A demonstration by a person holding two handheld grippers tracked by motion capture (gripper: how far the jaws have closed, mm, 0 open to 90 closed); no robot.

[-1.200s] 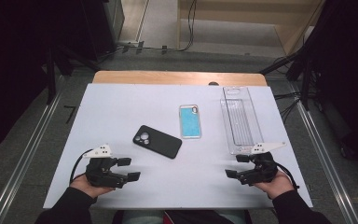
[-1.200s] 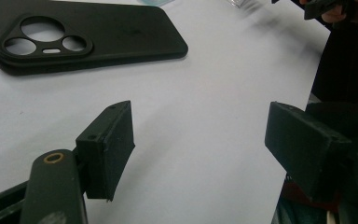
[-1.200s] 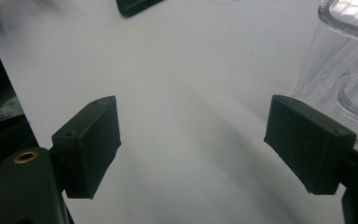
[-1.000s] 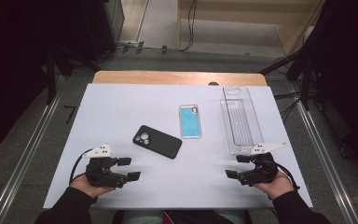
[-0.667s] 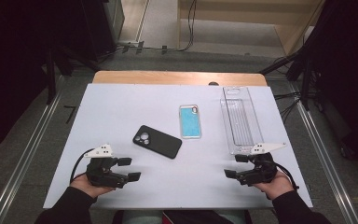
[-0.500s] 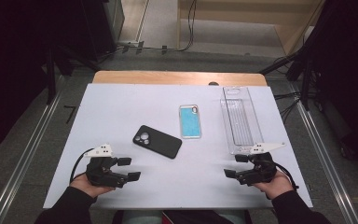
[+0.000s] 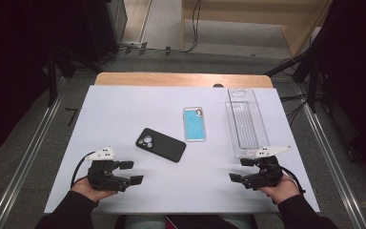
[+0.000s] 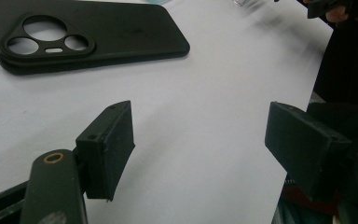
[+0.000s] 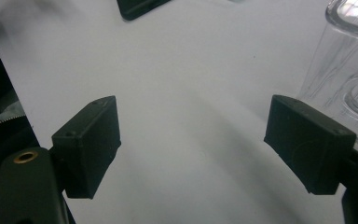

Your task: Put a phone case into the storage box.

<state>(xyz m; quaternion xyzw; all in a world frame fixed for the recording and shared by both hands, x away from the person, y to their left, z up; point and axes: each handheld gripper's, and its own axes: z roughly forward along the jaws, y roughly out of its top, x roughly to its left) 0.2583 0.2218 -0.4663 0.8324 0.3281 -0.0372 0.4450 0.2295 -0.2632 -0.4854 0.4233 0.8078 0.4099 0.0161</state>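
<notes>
Black phone [image 7: 161,144] lies flat, camera side up, just ahead of my left gripper [image 7: 132,172] and a little toward the middle of the surface [image 7: 124,105]; in the left gripper view it sits beyond the jaws [image 8: 86,35], apart from them. Comparing with the frames from a second back, nothing has shifted: both hands sit at the near edge, the phone is where it was, so I read this as the pause before the first reach. My left gripper is spread wide with only bare surface between its jaws. My right gripper [image 7: 240,170] is spread too, nothing pinched; the clear tray [image 7: 246,121] stands just ahead of it, its near wall showing at the edge of the right gripper view [image 9: 345,65]. A blue phone [image 7: 194,124] lies between the black phone and the tray, well ahead of both grippers. No step looks done yet; I judge the left gripper is best placed to go forward for the black phone.
</notes>
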